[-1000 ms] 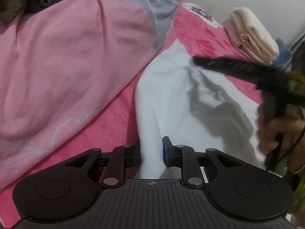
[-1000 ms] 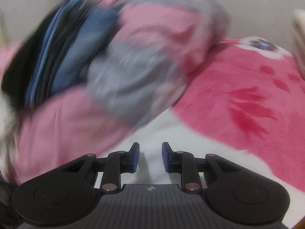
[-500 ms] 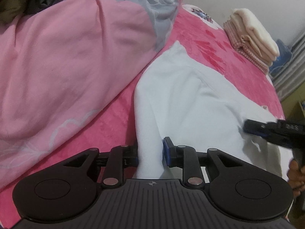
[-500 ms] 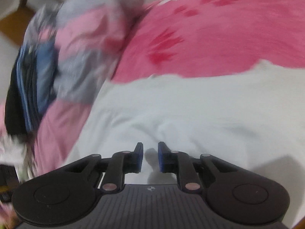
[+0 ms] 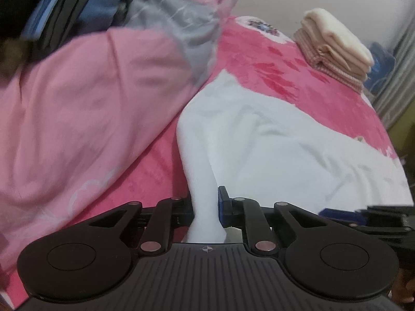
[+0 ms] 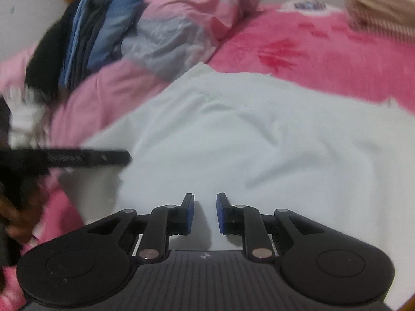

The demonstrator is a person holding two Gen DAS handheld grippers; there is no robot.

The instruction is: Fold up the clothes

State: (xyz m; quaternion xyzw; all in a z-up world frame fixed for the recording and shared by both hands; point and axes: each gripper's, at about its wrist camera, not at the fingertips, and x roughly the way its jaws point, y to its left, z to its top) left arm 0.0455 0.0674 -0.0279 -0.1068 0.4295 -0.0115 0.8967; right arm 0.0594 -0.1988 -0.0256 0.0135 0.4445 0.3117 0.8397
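Left gripper (image 5: 205, 202): jaws closing on a bunched fold of the white garment (image 5: 272, 140); cloth runs up between the two pads, so it is grasping the near left edge.
Right gripper (image 6: 205, 213): pads apart with bare white cloth seen in the gap; nothing pinched; poised low over the garment's near right part.
White garment: spread on the pink bedspread (image 5: 298, 77), reaching from near left to far right; wrinkled in the middle; far corner close beside the pink quilt (image 5: 85, 108).
Surroundings: heaped quilt with grey patches on the left; dark and blue clothes (image 6: 85, 33) piled beyond it; a folded cream stack (image 5: 334, 44) at the far right, well apart from the garment.
Risk: the left grip looks to hold only a narrow tuck, so a pull may slip it free, or drag the whole garment instead of folding it; with the right jaws unclosed, that side would lag and crease.
Hard to see: both views blurred at the edges; garment's sleeves and neckline cannot be told; its near hem hidden under the grippers; the person's hands barely visible at the frame edges.
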